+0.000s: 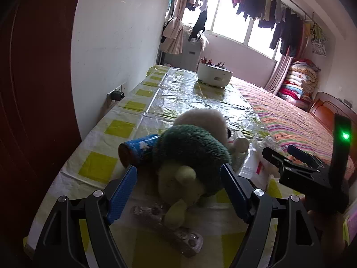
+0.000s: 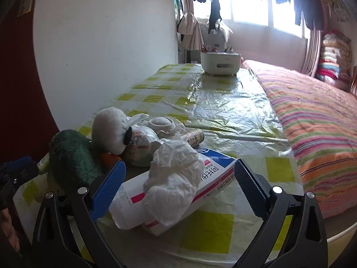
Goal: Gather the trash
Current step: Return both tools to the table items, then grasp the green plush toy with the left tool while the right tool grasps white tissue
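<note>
My left gripper (image 1: 178, 174) is open, its blue pads on either side of a green and white plush toy (image 1: 194, 154) lying on the checked table. A blue paper cup (image 1: 138, 149) lies on its side behind the toy, and a pink wrapper (image 1: 169, 230) lies in front. My right gripper (image 2: 178, 178) is open around a white medicine box (image 2: 212, 174) with a crumpled white tissue (image 2: 174, 174) on top. Behind them lie a plastic bag (image 2: 140, 143), a small can (image 2: 196, 137) and a paper bowl (image 2: 161, 125). The right gripper also shows in the left wrist view (image 1: 279, 156).
The table has a yellow-checked plastic cover (image 2: 212, 102). A white pot with utensils (image 2: 219, 63) stands at the far end. A bed with a striped cover (image 2: 316, 120) lies along the right. A wall (image 2: 100, 44) with a socket (image 1: 116, 95) runs along the left.
</note>
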The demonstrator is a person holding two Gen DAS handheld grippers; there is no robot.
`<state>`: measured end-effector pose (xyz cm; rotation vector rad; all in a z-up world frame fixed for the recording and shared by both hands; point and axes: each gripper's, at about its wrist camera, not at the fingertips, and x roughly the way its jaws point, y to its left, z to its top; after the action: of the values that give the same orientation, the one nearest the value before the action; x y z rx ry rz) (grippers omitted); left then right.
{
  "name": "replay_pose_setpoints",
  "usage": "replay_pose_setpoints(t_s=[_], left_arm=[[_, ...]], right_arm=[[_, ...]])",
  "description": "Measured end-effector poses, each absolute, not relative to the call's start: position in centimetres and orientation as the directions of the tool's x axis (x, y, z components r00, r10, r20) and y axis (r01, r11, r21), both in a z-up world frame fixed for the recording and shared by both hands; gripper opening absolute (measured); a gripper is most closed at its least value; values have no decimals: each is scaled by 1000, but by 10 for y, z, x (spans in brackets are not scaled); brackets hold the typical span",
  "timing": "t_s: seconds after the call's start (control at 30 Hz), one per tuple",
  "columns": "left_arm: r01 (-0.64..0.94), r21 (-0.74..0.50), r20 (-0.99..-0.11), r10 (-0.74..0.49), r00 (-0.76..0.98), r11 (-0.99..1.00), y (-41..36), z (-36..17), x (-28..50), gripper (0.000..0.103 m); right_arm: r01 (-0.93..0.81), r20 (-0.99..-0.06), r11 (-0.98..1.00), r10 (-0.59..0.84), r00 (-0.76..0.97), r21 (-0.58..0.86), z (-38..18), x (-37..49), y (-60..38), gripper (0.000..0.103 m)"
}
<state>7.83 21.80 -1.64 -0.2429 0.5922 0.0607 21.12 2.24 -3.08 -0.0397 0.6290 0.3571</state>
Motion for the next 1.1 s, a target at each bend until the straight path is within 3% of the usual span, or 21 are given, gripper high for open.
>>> replay_pose_setpoints(t_s=[0.13,0.17,0.23,0.3,0.33,0.37,0.7,0.93,1.1], left_arm=[[-160,-226,-569,4,823,961,235,-17,79,75],[-169,-229,-575,7,818,959,240,-18,81,75],[-184,-243,-593,5,805,952,249,-20,84,75],[-196,-264,-605,-4,796,944,256,-23,84,75],[-198,-271,-608,-8,794,942,257,-24,84,75],[-199,-278,-610,-13,792,940,258,-24,83,75],[-129,-231,-625,-46,779,964,232,-23,91,75],[-97,-238,-658,-87,748,966,211,-21,112,75],[-125,-192,-703,-48,709,973,196,-29,130,75]], right_arm=[[-323,-624,936,335,706,138,-42,228,20,92],[-326,-637,935,338,693,141,-45,231,21,82],[-314,-662,944,301,686,103,-52,235,24,73],[-308,-651,948,281,705,76,-50,233,22,51],[-308,-644,947,291,707,89,-47,231,19,32],[-314,-637,940,322,701,130,-44,230,14,29],[-292,-578,885,459,675,362,-40,218,-22,29],[-321,-520,865,491,699,386,-26,194,-32,29],[-334,-492,860,498,714,386,-19,181,-42,29]])
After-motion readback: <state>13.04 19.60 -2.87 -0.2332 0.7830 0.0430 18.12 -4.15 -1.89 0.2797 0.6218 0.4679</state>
